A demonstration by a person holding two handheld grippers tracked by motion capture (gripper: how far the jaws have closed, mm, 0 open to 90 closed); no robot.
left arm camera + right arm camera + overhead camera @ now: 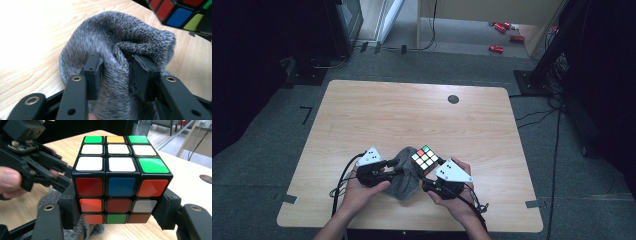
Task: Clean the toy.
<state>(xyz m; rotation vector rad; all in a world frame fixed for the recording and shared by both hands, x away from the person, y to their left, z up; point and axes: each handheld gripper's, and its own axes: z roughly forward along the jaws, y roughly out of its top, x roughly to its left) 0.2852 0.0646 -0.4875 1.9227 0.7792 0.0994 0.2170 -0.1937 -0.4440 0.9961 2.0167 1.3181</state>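
Right gripper view: right tongs clamp a glossy plastic puzzle cube. Left tongs, jaws parted, straddle a fuzzy grey knit cloth on the wood-grain table.

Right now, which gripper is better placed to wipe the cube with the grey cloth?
Left. The left gripper has its jaws straddling the grey cloth, right beside the cube. The right gripper is busy clamping the cube at its lower sides, so it probably just steadies it.

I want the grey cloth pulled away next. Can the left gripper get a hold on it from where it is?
Probably yes. The left gripper has its jaws apart with a fold of the grey cloth bulging between them, nothing in between. The cube, held by the right gripper, sits beside it, apart.
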